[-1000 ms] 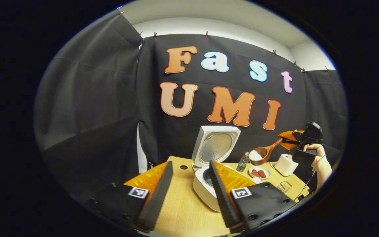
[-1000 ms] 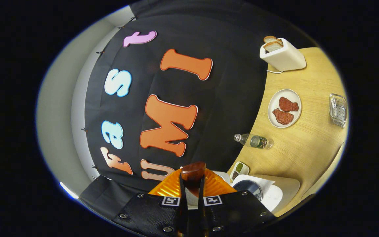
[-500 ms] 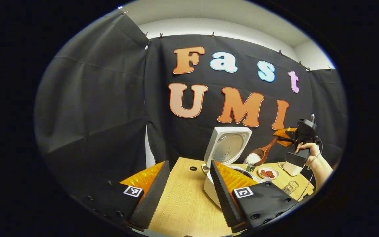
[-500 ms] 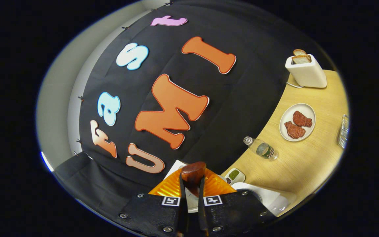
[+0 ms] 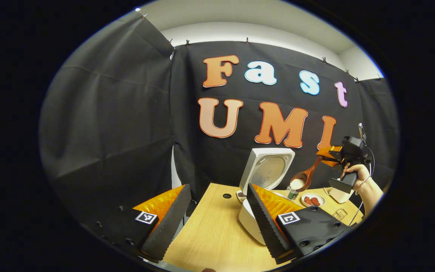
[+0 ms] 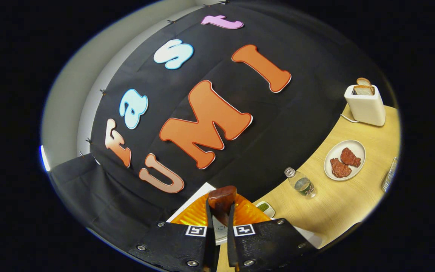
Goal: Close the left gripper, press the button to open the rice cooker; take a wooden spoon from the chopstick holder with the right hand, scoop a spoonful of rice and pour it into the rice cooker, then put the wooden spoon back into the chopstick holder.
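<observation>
We see the right gripper (image 6: 220,215) pinching the wooden spoon (image 6: 221,199) by its handle, both fingers pressed on it, the handle end poking just beyond the tips. The left gripper (image 5: 217,215) hangs spread and empty, with the open rice cooker (image 5: 264,177) beyond its right finger; the rice-laden spoon bowl tips beside the raised lid

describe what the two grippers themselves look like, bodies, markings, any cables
Left gripper: black bolted plates, each with a square black-and-white tag, translucent orange ribbed shells, serrated finger faces. Right gripper: the same plates, tags and orange shell. In the left gripper view it has a black handle and a thin cable.
</observation>
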A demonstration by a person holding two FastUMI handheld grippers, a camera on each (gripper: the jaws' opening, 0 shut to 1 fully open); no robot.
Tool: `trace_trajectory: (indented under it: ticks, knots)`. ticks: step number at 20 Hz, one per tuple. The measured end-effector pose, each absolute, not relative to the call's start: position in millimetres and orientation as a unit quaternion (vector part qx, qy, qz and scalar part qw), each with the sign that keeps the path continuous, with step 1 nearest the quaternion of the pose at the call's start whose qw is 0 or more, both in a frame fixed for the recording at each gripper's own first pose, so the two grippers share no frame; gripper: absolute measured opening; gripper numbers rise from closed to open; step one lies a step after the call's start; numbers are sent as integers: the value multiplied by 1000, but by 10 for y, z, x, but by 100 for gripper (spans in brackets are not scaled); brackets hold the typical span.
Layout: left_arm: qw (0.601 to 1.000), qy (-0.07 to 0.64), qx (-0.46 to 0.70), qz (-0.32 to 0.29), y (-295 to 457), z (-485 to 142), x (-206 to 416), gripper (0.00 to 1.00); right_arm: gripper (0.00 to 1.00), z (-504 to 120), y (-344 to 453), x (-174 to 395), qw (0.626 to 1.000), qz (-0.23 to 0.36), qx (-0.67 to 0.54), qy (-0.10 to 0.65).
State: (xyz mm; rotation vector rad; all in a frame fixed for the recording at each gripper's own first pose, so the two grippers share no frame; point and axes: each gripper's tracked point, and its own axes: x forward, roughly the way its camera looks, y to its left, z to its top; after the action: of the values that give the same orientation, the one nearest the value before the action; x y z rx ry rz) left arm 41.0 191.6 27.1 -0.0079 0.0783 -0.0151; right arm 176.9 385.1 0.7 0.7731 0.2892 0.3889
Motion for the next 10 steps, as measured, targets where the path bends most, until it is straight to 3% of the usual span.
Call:
trace_trajectory:
  ticks: [10]
  knots:
    - [999, 39, -1, -9, 1892, 280, 379, 100, 12, 2, 3945, 1746, 916, 200, 324, 126]
